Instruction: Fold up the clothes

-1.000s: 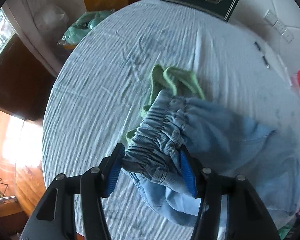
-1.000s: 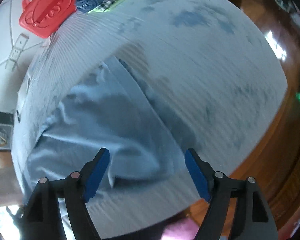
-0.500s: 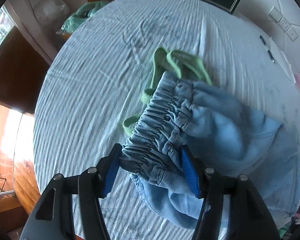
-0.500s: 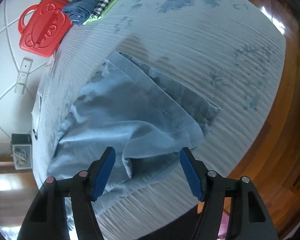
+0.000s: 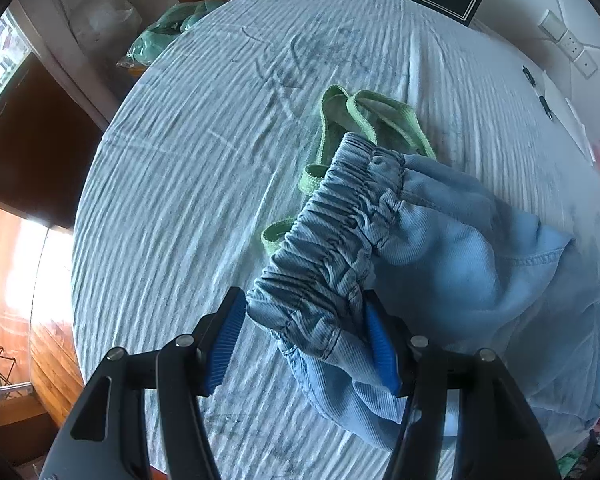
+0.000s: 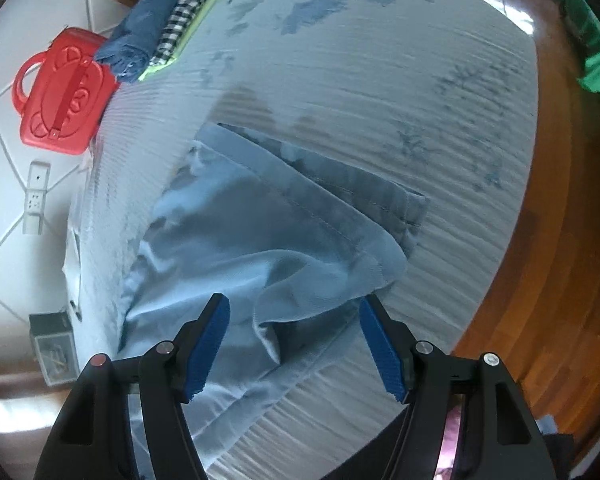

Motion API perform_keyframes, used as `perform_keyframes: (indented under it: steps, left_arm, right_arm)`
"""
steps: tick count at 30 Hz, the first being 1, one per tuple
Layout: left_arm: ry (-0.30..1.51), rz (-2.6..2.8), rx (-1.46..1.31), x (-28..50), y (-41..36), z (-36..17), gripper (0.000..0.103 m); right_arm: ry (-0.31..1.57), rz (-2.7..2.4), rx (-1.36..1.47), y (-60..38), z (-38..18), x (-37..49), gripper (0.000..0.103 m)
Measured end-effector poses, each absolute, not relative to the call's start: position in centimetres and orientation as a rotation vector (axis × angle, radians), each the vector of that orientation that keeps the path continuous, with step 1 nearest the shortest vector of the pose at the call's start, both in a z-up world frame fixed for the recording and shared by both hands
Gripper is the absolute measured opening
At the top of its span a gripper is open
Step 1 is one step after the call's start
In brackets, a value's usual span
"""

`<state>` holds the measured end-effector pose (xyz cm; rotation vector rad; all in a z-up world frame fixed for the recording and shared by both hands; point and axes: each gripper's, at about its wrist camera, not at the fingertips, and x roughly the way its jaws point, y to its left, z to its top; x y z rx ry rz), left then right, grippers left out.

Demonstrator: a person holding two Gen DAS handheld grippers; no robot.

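Left gripper (image 5: 304, 332) spread wide w/ gathered waistband of blue shorts (image 5: 440, 264) between pads, not pinched. Right gripper (image 6: 294, 344) spread too, over shorts' hem (image 6: 268, 240), holding nothing. Shorts crumpled on table w/ striped cloth (image 5: 180, 184), partly over green strap (image 5: 364, 108).

A table (image 5: 172, 208) under a pale striped cloth carries blue shorts (image 5: 452, 264), a green strap (image 5: 340, 128) beyond them, and folded clothes (image 6: 164, 20) at the far edge.
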<state>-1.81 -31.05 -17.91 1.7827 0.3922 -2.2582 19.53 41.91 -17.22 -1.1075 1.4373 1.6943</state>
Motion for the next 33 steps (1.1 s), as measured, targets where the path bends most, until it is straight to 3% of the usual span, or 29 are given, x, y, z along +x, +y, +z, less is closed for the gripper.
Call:
perform_keyframes:
  steps: [5, 7, 8, 9, 10, 13, 16, 19, 26, 29, 30, 32, 33]
  left_arm:
    - [0.399, -2.249, 1.801, -2.0, -30.7, -18.6, 0.058]
    - [0.393, -2.250, 1.804, -2.0, -30.6, -18.7, 0.058]
    - [0.382, -2.250, 1.805, -2.0, -30.5, -18.8, 0.058]
    - [0.374, -2.252, 1.804, -2.0, -30.5, -18.9, 0.058]
    - [0.366, -2.251, 1.804, -2.0, -30.5, -19.0, 0.058]
    - [0.333, -2.247, 1.807, -1.9, -30.3, -19.4, 0.051]
    - [0.327, -2.240, 1.803, -1.6, -30.4, -19.4, 0.051]
    - [0.347, -2.232, 1.789, -1.3, -31.0, -19.2, 0.051]
    - [0.354, -2.212, 1.817, -0.8, -31.0, -19.2, 0.051]
    - [0.403, -2.256, 1.768, -0.1, -31.5, -16.9, 0.054]
    - [0.413, -2.264, 1.743, 0.2, -31.8, -16.3, 0.068]
    - [0.432, -2.281, 1.691, 0.9, -32.2, -15.0, 0.093]
    - [0.442, -2.288, 1.665, 1.2, -32.5, -14.3, 0.101]
  right_arm:
    - [1.440, 1.590, -1.124, 42.4, -19.9, 19.4, 0.068]
    - [1.386, 1.606, -1.149, 42.5, -20.5, 18.7, 0.068]
    - [1.295, 1.644, -1.194, 42.5, -20.3, 17.7, 0.063]
    - [1.199, 1.680, -1.239, 42.5, -20.1, 16.6, 0.052]
    - [1.102, 1.714, -1.282, 42.5, -19.9, 15.5, 0.010]
    - [0.985, 1.772, -1.333, 42.6, -19.4, 13.9, 0.008]
    - [0.869, 1.876, -1.264, 41.9, -16.2, 13.9, 0.008]
    - [0.874, 1.920, -1.166, 41.5, -13.5, 15.9, 0.008]
    - [0.969, 1.702, -1.265, 44.0, -18.1, 19.9, 0.017]
    - [1.042, 1.753, -1.196, 43.7, -17.6, 20.9, 0.033]
    - [1.059, 1.771, -1.178, 43.6, -17.3, 20.9, 0.036]
    - [1.086, 1.804, -1.152, 43.5, -17.0, 20.7, 0.062]
    - [1.099, 1.815, -1.142, 43.5, -17.0, 20.5, 0.069]
